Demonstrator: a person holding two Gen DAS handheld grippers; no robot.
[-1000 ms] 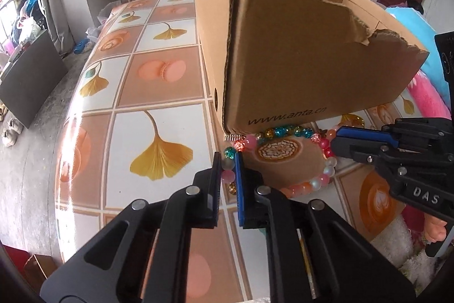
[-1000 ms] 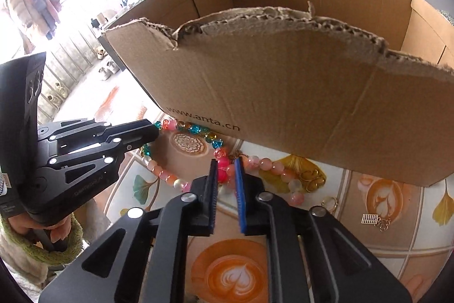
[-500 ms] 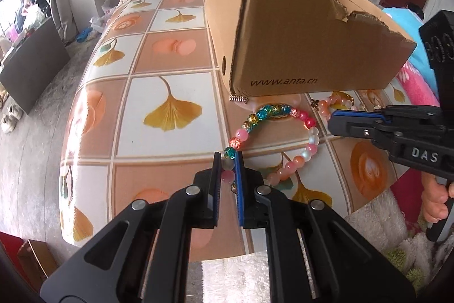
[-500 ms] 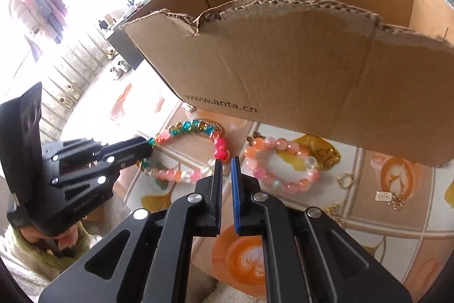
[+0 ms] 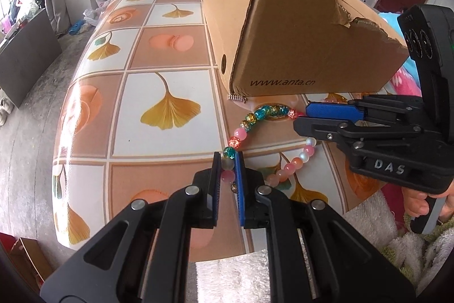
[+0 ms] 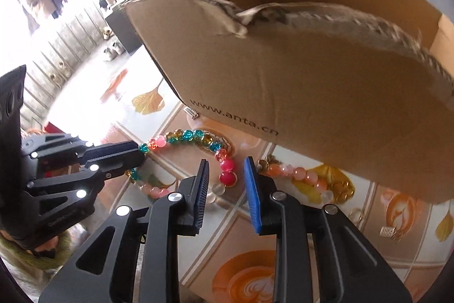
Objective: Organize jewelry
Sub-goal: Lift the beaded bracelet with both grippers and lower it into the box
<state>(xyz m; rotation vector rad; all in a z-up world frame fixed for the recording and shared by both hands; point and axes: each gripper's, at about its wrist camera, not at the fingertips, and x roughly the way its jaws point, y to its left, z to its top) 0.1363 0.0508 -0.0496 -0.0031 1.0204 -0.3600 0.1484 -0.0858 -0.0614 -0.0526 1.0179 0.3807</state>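
My left gripper clamps the bead bracelet; my right gripper just opened, beads loose between its jaws. Risk: one-sided hold, strand swings, snags the cardboard box ahead.

Readable text, two items. "www.anta.cn" in dark print low on the near side wall of the brown corrugated cardboard box, just beyond the fingertips in both wrist views; same print seen at. "DAS" in pale raised letters on the black plastic body of the right gripper, behind its fingers. Nothing else legible.
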